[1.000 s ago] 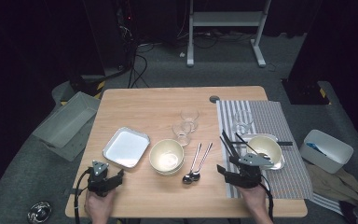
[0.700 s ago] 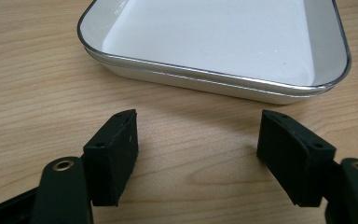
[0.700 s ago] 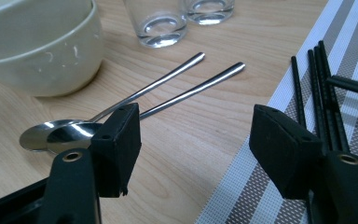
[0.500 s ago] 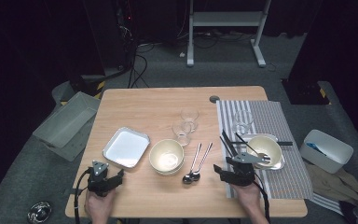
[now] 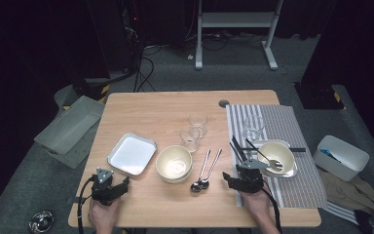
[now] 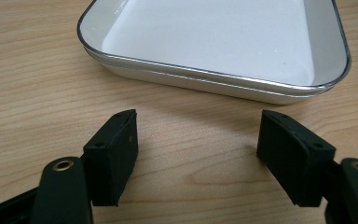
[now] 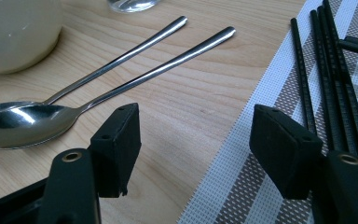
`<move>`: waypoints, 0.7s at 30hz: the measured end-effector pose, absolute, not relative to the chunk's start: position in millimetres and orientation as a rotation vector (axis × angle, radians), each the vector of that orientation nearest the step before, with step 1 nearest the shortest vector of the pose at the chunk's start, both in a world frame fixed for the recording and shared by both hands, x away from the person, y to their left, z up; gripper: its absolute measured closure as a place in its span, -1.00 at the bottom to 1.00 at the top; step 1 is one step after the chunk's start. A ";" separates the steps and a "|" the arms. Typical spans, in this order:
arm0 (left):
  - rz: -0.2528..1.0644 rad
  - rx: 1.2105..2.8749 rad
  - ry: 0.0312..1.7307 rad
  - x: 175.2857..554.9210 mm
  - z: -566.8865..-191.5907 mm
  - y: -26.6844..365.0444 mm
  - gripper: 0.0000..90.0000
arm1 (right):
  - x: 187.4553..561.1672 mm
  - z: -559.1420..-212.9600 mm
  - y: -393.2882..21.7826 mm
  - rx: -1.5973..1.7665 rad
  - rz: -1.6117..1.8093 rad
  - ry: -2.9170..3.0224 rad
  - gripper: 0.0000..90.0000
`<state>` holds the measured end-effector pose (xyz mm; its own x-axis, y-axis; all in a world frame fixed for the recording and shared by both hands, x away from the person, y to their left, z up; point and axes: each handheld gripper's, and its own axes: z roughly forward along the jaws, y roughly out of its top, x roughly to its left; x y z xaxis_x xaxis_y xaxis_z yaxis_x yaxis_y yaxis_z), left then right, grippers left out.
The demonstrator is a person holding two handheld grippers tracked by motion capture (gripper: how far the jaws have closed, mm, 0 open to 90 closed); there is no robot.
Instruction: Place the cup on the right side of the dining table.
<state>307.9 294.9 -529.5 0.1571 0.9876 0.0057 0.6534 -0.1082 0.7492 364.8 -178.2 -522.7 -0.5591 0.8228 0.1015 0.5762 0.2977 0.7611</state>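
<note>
Two spoons (image 5: 203, 170), three glasses (image 5: 197, 122), two bowls (image 5: 174, 163), one tray (image 5: 132, 154), one placemat (image 5: 297, 190).

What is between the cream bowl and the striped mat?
Two spoons lie side by side on the bare table between the bowl and the mat, seen in the high view.

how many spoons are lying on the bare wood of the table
2: spoon one and spoon two lie side by side between the cream bowl and the striped mat.

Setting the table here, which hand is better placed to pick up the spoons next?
Probably the right. Its claw is open just beside the two spoons, near the placemat. The left claw, also open, faces the white tray, far from them.
</note>
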 end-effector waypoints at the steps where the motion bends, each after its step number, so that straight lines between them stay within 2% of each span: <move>1: 0.709 1.833 1.561 307.9 -529.4 294.9 -0.35 | 364.9 -523.2 -177.3 1.268 1.115 2.265 -0.26; 8: 0.706 1.832 1.559 307.8 -529.5 295.2 -0.35 | 361.4 -524.7 -163.2 1.176 0.959 2.286 -0.29; 21: 0.703 1.834 1.554 307.9 -529.3 295.7 -0.35 | 361.9 -524.8 -163.8 1.182 0.961 2.288 -0.30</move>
